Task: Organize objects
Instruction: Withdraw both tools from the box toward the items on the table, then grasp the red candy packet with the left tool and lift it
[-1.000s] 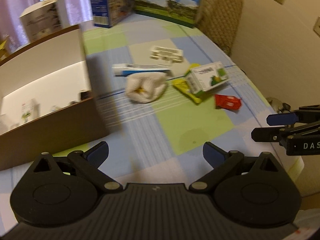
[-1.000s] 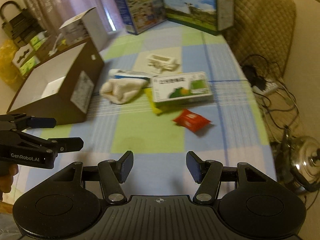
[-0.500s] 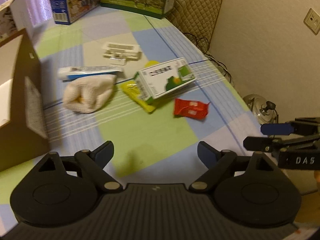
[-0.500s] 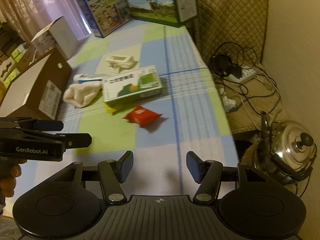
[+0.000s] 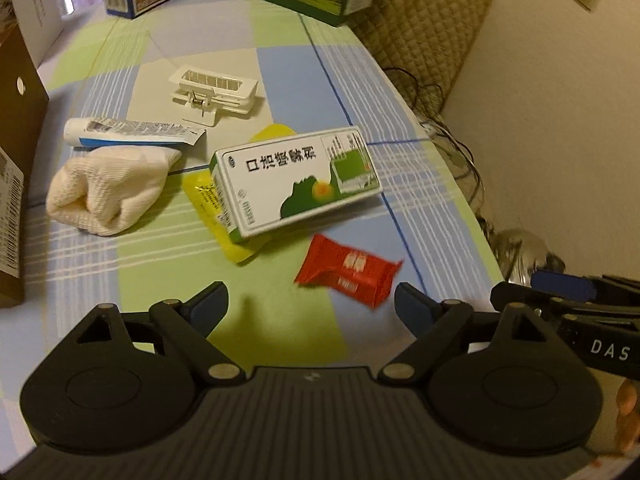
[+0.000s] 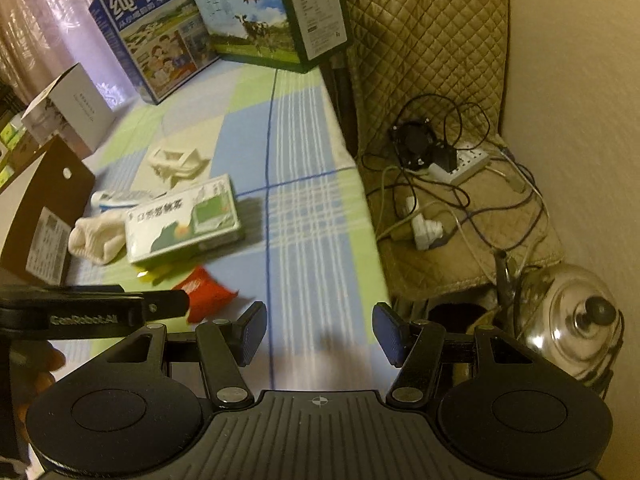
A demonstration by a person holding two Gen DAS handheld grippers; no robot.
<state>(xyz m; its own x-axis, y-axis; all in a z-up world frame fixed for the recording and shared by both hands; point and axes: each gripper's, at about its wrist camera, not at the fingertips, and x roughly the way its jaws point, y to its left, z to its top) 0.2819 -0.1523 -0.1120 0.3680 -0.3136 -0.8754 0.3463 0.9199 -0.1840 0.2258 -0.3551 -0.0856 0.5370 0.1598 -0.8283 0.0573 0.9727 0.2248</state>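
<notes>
Red packet [image 5: 349,276] just ahead of empty, parted left hand-held gripper [image 5: 311,306]; approach step, next: straddle, close. Right hand-held gripper [image 6: 319,334] likewise apart, empty.

Near worktop [image 5: 168,264] bare up to the red packet [image 5: 348,276]; beyond, green box [image 5: 296,184], sock [image 5: 108,192] and tube [image 5: 132,132] crowd together, cardboard box [image 5: 12,184] walls the left.

Your left gripper [image 5: 311,304] is matte black, with blue pads [image 5: 210,304] on angled link arms, silver pivot screws, two round housings and a ribbed centre plate. Your right gripper [image 6: 319,330] is built the same, with a small crosshair mark on its plate. White lettering runs along each gripper's side: "GenRobot.AI" and "DAS".
</notes>
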